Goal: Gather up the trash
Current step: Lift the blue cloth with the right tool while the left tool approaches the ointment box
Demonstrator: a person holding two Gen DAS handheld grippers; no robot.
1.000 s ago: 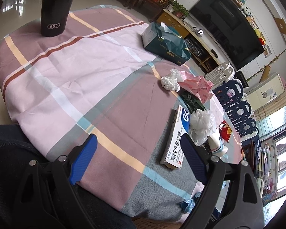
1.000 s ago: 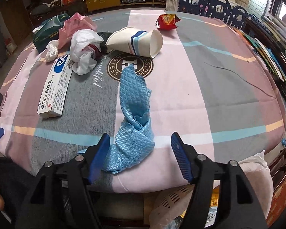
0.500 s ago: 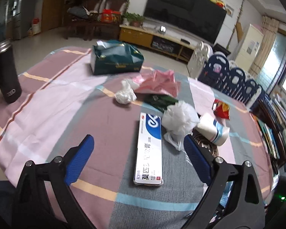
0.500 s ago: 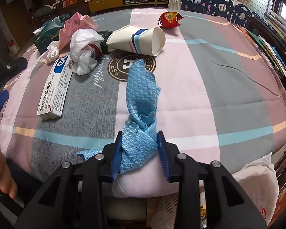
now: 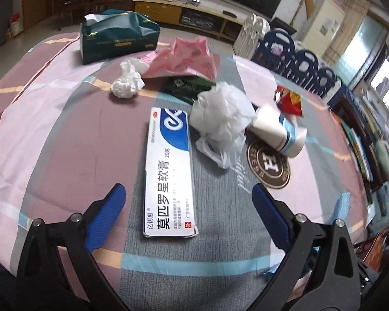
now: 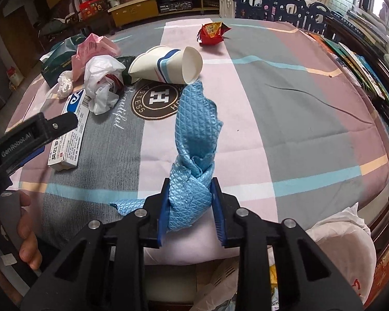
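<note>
Right tongs [image 6: 189,206] had closed from wide onto the blue cloth [image 6: 194,140], still tightening at the desk [image 6: 285,108] edge just below the paper cup [image 6: 166,64]. Left tongs [image 5: 186,207] stood wide, still opening, straddling the ointment box [image 5: 168,171]. Risk: cloth's loose tail could drag the cup.

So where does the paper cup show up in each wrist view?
Left wrist: paper cup lies on its side right of centre, just right of the white plastic bag, mouth toward the right.
Right wrist: paper cup lies upper centre, mouth right, beyond the blue cloth.
Shared landmark: the round brown H emblem on the tablecloth, right beside the cup.
</note>
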